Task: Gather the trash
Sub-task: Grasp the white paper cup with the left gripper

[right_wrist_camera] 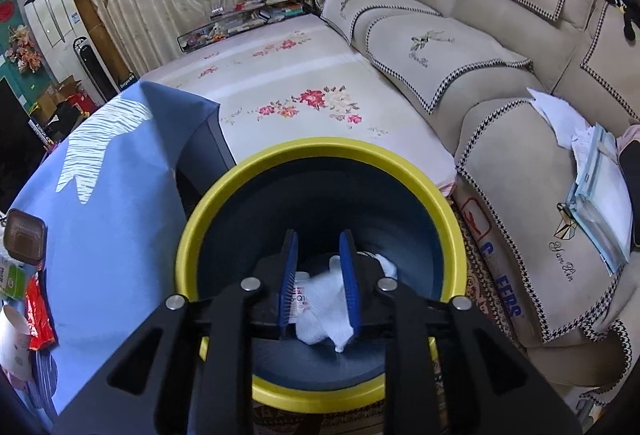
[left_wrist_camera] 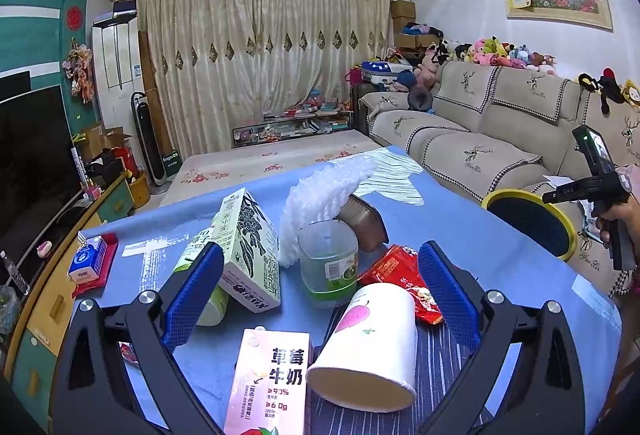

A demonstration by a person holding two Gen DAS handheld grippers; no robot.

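Risk: right gripper (right_wrist_camera: 320, 275), closed on crumpled white wrapper (right_wrist_camera: 324, 311) above yellow-rimmed bin (right_wrist_camera: 320, 151), may snag it on release; left gripper (left_wrist_camera: 320, 291) wide open, empty, over paper cup (left_wrist_camera: 368, 347).

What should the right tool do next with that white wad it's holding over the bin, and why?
Probably open the right tool and let go. It is shut on a crumpled white wrapper and sits directly above the mouth of the yellow-rimmed bin, so the piece should fall inside. The left tool is open over the table clutter, with the paper cup lying between its fingers.
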